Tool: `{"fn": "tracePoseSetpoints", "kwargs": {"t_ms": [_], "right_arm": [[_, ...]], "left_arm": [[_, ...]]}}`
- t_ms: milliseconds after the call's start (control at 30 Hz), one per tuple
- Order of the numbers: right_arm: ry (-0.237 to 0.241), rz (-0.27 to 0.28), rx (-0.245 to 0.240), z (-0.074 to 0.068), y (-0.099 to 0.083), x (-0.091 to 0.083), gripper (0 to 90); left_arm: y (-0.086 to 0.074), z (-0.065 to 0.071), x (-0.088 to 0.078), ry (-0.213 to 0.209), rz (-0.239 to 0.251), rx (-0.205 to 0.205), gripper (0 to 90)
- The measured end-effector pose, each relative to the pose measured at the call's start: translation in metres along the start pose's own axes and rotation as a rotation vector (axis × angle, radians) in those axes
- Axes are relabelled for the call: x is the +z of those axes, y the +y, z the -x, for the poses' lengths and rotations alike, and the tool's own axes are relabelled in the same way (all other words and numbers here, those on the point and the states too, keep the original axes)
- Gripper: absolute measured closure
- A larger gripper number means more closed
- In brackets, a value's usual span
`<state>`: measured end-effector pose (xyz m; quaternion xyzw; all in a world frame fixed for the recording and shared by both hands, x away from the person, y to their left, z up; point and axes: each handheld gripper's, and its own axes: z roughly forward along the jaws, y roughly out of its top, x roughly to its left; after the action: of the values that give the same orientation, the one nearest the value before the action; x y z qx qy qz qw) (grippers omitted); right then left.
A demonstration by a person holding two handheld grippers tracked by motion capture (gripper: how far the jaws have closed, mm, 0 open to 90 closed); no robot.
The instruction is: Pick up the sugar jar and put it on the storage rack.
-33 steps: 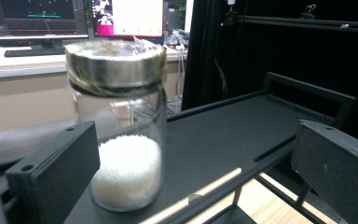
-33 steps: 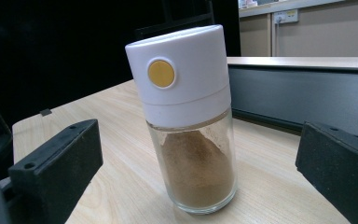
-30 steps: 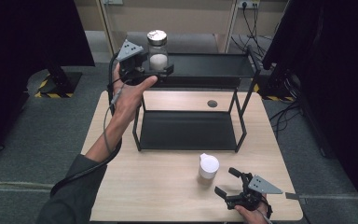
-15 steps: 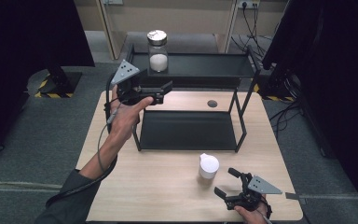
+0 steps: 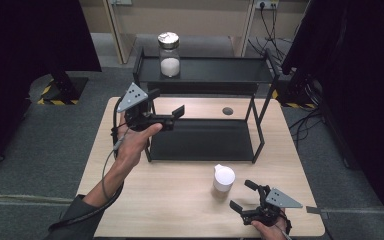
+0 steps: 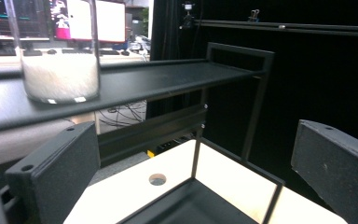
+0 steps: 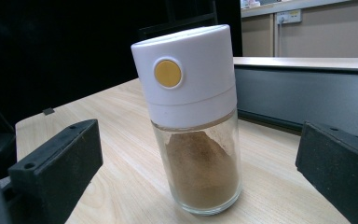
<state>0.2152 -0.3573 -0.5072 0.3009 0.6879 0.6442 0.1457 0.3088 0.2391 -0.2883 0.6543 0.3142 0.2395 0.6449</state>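
Note:
A glass jar with a metal lid point(image 5: 169, 53) and white powder inside stands on the left end of the black rack's top shelf point(image 5: 215, 70); its lower part shows as the jar point(image 6: 58, 58) in the left gripper view. My left gripper point(image 5: 172, 115) is open and empty, held in the air over the rack's left side, below and in front of the jar. A white-capped spice shaker point(image 5: 223, 177) with brown powder stands on the table; the shaker point(image 7: 193, 121) is just beyond my right gripper point(image 5: 244, 195), which is open and empty near the front edge.
The black two-level rack has a lower tray point(image 5: 202, 140) resting on the wooden table point(image 5: 170, 200). A round hole point(image 5: 227, 111) sits in the tabletop behind the rack. Dark curtains and cables surround the table.
My left gripper let go of the jar on the top shelf and drew back down and towards the person. The right gripper has stayed still by the shaker.

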Motion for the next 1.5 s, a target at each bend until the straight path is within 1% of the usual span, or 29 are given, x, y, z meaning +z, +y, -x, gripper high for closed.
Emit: {"fn": "tracePoseSetpoints", "kwargs": {"t_ms": [233, 300, 400, 600, 633, 667, 867, 1067, 1100, 1233, 1400, 1433, 1500], "right_arm": [[0.001, -0.001, 0.000, 0.000, 0.000, 0.000, 0.7], [0.001, -0.001, 0.000, 0.000, 0.000, 0.000, 0.7], [0.000, -0.001, -0.002, 0.000, 0.000, 0.000, 0.7], [0.001, -0.002, 0.000, -0.001, 0.000, 0.000, 0.7], [0.001, -0.002, -0.002, -0.001, 0.000, 0.000, 0.7], [0.001, -0.002, -0.002, -0.001, 0.000, 0.000, 0.7], [0.001, -0.002, -0.001, -0.001, 0.000, 0.000, 0.7], [0.003, -0.002, -0.001, -0.001, 0.000, 0.000, 0.7], [0.002, -0.001, -0.001, -0.002, 0.000, 0.000, 0.7], [0.003, -0.001, -0.001, -0.001, 0.000, 0.000, 0.7], [0.003, 0.000, -0.001, -0.002, 0.000, 0.000, 0.7], [0.003, -0.001, -0.001, -0.002, 0.000, 0.000, 0.7], [0.004, -0.002, -0.001, -0.002, 0.000, 0.001, 0.7]], "left_arm": [[-0.025, 0.004, -0.011, -0.037, 0.007, 0.003, 0.5], [-0.033, 0.007, -0.013, -0.034, 0.011, 0.008, 0.5], [-0.043, 0.009, -0.015, -0.044, 0.009, 0.005, 0.5], [-0.062, 0.014, -0.020, -0.058, 0.019, 0.017, 0.5], [-0.070, 0.014, -0.022, -0.068, 0.024, 0.013, 0.5], [-0.070, 0.014, -0.022, -0.068, 0.024, 0.013, 0.5], [-0.093, 0.017, -0.027, -0.084, 0.026, 0.011, 0.5], [-0.114, 0.023, -0.028, -0.102, -0.003, 0.038, 0.5], [-0.120, 0.024, -0.027, -0.118, -0.019, 0.033, 0.5], [-0.129, 0.026, -0.027, -0.127, -0.032, 0.030, 0.5], [-0.144, 0.027, -0.029, -0.148, -0.032, 0.028, 0.5], [-0.149, 0.027, -0.030, -0.155, -0.032, 0.018, 0.5], [-0.152, 0.027, -0.031, -0.156, -0.030, 0.014, 0.5]]}}
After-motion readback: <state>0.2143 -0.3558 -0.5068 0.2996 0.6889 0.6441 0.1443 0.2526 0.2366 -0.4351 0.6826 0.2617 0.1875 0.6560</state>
